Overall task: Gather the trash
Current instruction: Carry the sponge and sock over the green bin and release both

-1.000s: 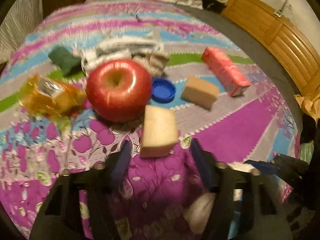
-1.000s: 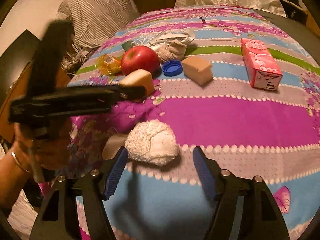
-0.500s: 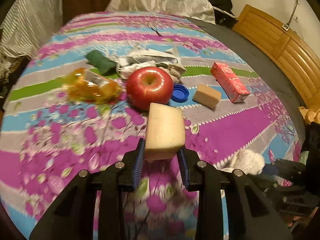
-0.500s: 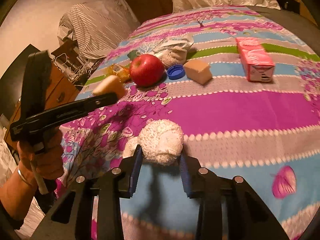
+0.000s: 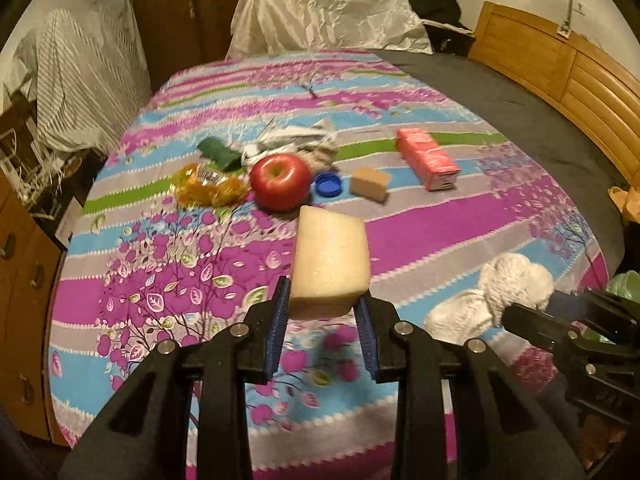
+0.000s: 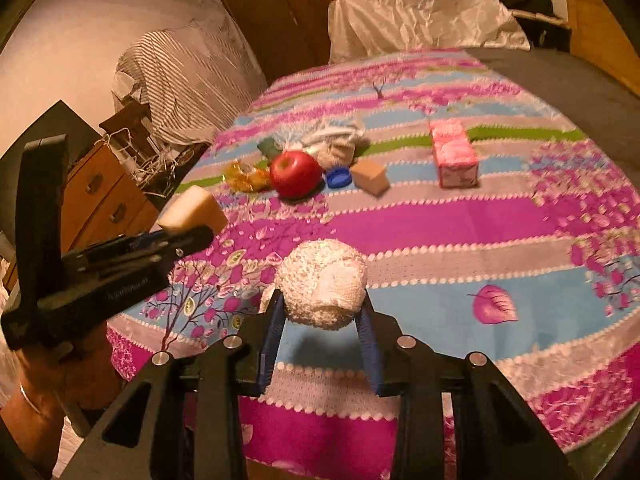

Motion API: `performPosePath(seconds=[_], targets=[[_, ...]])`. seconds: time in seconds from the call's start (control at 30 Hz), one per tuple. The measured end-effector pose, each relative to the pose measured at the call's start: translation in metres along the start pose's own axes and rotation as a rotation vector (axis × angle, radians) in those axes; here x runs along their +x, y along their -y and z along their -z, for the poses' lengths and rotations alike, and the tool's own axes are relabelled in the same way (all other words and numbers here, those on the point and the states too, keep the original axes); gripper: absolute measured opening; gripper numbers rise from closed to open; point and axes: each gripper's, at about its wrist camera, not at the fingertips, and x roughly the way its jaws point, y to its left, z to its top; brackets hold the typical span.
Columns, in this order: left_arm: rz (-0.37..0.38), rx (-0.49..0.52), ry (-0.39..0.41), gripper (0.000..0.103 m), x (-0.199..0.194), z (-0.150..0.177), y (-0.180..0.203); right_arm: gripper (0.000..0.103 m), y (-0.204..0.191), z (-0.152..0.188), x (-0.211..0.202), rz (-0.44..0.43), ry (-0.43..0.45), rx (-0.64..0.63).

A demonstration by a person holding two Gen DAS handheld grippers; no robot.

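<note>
My left gripper [image 5: 322, 314] is shut on a pale yellow sponge block [image 5: 330, 258] and holds it above the bedspread; it also shows in the right wrist view [image 6: 192, 210]. My right gripper [image 6: 322, 318] is shut on a white crumpled cloth ball [image 6: 322, 282], lifted over the bed's near edge; the ball also shows in the left wrist view [image 5: 508, 284]. On the bed lie a red apple [image 5: 280, 182], a blue bottle cap [image 5: 329, 185], a tan sponge block [image 5: 370, 184], a pink carton [image 5: 428, 158], a yellow wrapper [image 5: 208, 184] and crumpled paper [image 5: 296, 140].
A green cloth [image 5: 218, 152] lies by the crumpled paper. A wooden headboard [image 5: 560, 64] stands at the right. A wooden drawer unit [image 6: 100, 192] and a striped covered heap [image 6: 184, 76] stand left of the bed. A white covered object [image 5: 328, 16] is at the far end.
Both grippers closed on their objects and lifted them up and back from the bed: the left with the sponge block, the right with the cloth ball.
</note>
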Motion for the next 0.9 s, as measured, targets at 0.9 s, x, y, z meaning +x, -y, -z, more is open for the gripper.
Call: performPosePath(seconds=[0.9], targets=[[0.144, 0.342, 0.143, 0.030, -0.073, -0.010, 0.205, 0.037, 0.097, 0.056, -0.219, 0.276, 0.289, 0.178]])
